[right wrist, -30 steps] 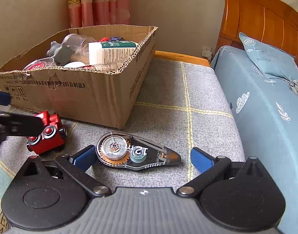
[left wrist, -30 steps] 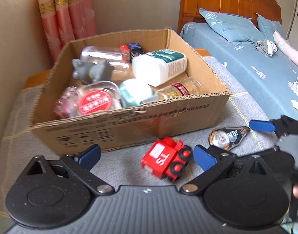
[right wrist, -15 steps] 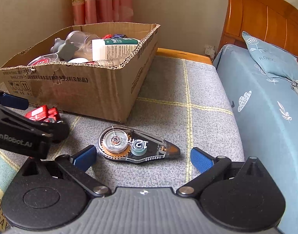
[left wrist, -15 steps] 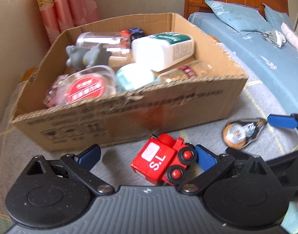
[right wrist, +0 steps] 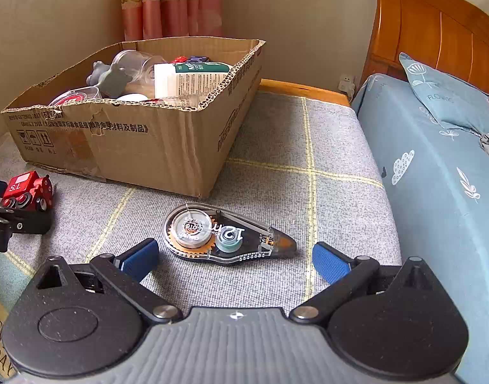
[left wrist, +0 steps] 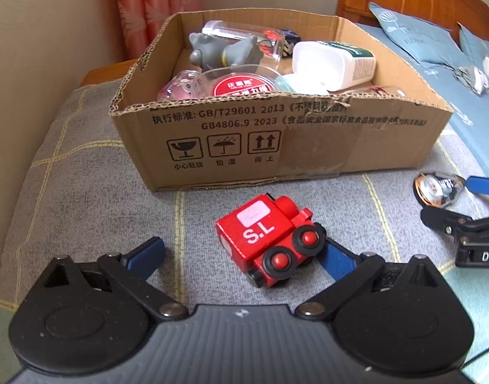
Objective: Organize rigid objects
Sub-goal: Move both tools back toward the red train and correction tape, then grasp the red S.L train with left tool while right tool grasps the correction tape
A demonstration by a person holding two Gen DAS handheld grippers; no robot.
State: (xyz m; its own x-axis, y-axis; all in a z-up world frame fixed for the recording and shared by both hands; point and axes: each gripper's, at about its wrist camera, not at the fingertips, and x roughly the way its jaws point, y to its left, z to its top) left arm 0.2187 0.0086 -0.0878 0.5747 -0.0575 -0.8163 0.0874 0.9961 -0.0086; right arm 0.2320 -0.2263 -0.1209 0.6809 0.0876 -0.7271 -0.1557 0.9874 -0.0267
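A red toy train [left wrist: 270, 240] marked "S.L" lies on the grey checked cloth, in front of the cardboard box [left wrist: 308, 140]. My left gripper [left wrist: 241, 256] is open, low over the cloth, with the train between its blue fingertips and close to the right one [left wrist: 335, 260]. A clear correction-tape dispenser [right wrist: 225, 235] lies on the cloth just ahead of my right gripper [right wrist: 234, 257], which is open and empty. The train also shows at the left of the right wrist view [right wrist: 27, 190], and the dispenser at the right of the left wrist view [left wrist: 436, 188].
The box holds a grey toy animal [left wrist: 222, 51], a clear jar [left wrist: 241, 36], a white bottle [left wrist: 330, 62], a red-lidded container [left wrist: 241, 88] and more. A bed with blue sheets [right wrist: 436, 192] borders the cloth on the right. Curtains [right wrist: 170, 3] hang behind the box.
My left gripper has moved left and forward, so the train now sits between its fingertips. My right gripper has edged closer to the dispenser. Nothing was grasped.
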